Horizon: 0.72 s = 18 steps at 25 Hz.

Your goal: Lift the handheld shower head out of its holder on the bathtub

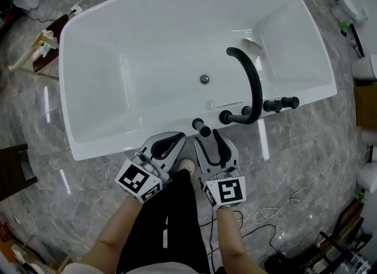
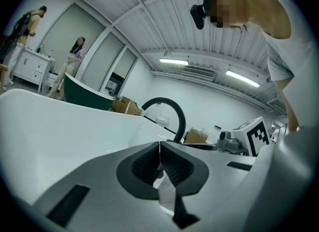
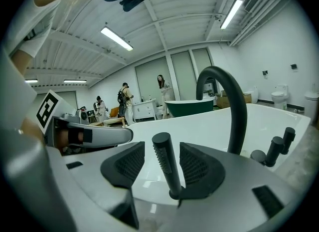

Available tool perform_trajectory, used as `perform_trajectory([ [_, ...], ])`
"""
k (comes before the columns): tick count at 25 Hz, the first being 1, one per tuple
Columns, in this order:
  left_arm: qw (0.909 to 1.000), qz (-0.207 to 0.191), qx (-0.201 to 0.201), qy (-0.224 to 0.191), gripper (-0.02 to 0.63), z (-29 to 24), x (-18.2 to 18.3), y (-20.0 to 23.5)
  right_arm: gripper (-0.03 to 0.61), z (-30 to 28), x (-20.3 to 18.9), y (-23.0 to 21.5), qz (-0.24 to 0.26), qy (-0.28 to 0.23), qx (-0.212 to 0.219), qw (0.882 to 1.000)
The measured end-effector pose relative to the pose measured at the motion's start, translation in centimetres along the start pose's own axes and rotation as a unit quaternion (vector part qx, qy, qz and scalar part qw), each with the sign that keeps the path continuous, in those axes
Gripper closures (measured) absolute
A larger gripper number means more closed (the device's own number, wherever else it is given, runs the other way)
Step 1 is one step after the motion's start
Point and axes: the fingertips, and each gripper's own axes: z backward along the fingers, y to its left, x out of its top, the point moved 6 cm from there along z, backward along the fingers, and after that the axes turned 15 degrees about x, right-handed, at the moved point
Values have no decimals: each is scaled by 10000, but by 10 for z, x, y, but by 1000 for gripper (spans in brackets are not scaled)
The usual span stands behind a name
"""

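Only my right gripper view shows the handheld shower head (image 3: 166, 166) standing upright on the bathtub (image 1: 118, 143) rim between the right gripper (image 1: 207, 138) jaws, spread wide. My left gripper (image 2: 159, 162) is pinched closed, empty.

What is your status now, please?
Left gripper shut, empty. Right gripper open, jaws astride shower head, no grip. Head standing in holder. Spout beside, apart.

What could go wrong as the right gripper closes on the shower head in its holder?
The handheld shower head stands off-centre between the open jaws of the right gripper, so closing may shove it sideways. Slim and round, it could slip when lifted. The faucet spout close by might get knocked.
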Motion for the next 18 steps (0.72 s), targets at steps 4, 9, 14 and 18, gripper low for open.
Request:
perform_trajectory([
  [4, 9999, 86, 46, 71, 601, -9, -15, 15, 370, -22, -14, -9, 55, 4, 15, 10000],
  [9, 9997, 135, 55, 189, 601, -16, -31, 33, 370, -43, -26, -16, 309, 37, -149, 9994],
  [14, 9995, 190, 29, 234, 601, -20, -37, 41, 371, -57, -37, -22, 336, 90, -177, 9992],
  [18, 9993, 207, -27, 297, 601, -18, -40, 41, 425, -61, -42, -26, 442, 221, -389, 9980],
])
